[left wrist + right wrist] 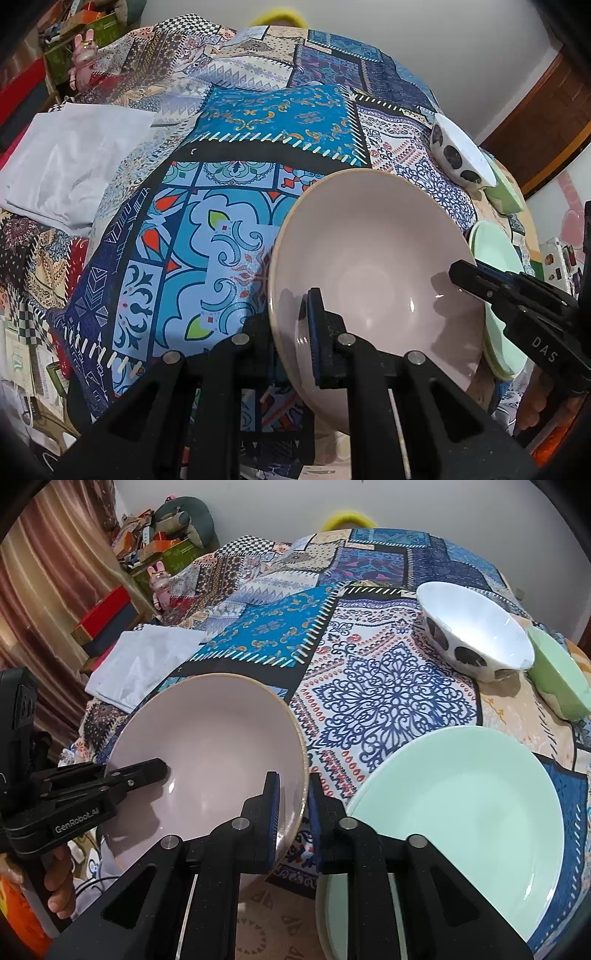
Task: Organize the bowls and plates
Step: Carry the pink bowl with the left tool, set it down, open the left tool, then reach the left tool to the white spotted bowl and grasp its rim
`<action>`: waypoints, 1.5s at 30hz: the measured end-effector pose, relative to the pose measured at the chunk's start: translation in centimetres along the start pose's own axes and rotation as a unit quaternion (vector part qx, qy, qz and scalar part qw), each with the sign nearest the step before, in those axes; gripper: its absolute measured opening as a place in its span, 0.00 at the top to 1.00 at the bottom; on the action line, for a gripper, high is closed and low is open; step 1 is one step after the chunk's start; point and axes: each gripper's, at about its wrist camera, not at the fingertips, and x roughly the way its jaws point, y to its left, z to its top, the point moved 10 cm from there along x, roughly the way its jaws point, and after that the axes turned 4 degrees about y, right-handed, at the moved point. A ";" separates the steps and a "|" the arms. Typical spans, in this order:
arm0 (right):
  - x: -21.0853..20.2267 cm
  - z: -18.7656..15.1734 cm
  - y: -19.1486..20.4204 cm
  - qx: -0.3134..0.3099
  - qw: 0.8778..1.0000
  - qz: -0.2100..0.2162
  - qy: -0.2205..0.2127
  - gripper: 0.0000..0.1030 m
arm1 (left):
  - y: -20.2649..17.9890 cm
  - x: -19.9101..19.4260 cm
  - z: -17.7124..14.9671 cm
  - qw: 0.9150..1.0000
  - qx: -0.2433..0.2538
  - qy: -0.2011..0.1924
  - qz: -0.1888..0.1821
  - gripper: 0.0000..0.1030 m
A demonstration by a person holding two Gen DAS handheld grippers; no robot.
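**A:** Where does the pink bowl [207, 753] sit?

**B:** Lower left of centre in the right wrist view, on the patchwork tablecloth [388, 701]. Both tools have it. The right gripper [293, 805] straddles the bowl's near right rim — one blue pad inside the bowl, the other outside, the rim pinched between them.

**A:** And the other one?

**B:** The left gripper [291, 332] is clamped on the opposite rim, at the lower middle of the left wrist view. One pad lies inside the pink bowl [373, 266]; the outer finger is hidden behind the wall, so the contact there is probably firm but cannot be seen outright. In the right wrist view it reaches in from the left edge, with a person's hand [55, 882] under its handle.

**A:** What else is on the cloth?

**B:** A pale green plate [461, 812] fills the lower right, just beside the pink bowl; whether the two touch is unclear. At the upper right stands a white bowl with dark spots [476, 635], tilted, and a small green bowl [557, 675] just beside it toward the right edge. A folded white cloth [140, 664] lies at the left, well apart from the dishes.
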 end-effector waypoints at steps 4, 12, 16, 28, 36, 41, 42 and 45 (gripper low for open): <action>-0.4 0.0 0.2 -0.012 1.000 -0.006 0.000 0.79 | 0.0 0.1 0.0 1.000 -0.003 0.001 0.006 0.87; -2.9 0.4 -0.4 -0.023 0.999 -0.015 -0.027 0.70 | 0.0 -1.9 0.7 1.000 -0.005 -0.022 0.017 0.60; -4.5 1.0 -1.0 -0.021 0.999 -0.018 -0.046 0.69 | -0.9 -3.9 1.3 0.999 0.003 -0.045 0.019 0.50; -10.1 3.5 -4.6 -0.011 0.992 -0.046 -0.119 0.48 | -6.0 -9.0 3.9 0.993 0.047 -0.109 0.020 0.33; -12.6 5.5 -9.0 0.016 0.985 -0.069 -0.160 0.40 | -10.1 -9.7 6.7 0.990 0.066 -0.122 0.007 0.17; -13.0 6.9 -11.9 0.028 0.981 -0.088 -0.172 0.40 | -12.6 -8.9 8.8 0.989 0.081 -0.127 0.012 0.14; -13.1 7.0 -12.4 0.030 0.980 -0.091 -0.174 0.40 | -12.9 -8.8 9.0 0.988 0.082 -0.127 0.014 0.14; -12.6 7.9 -14.0 0.038 0.979 -0.101 -0.174 0.40 | -14.1 -7.9 10.3 0.988 0.086 -0.125 0.016 0.13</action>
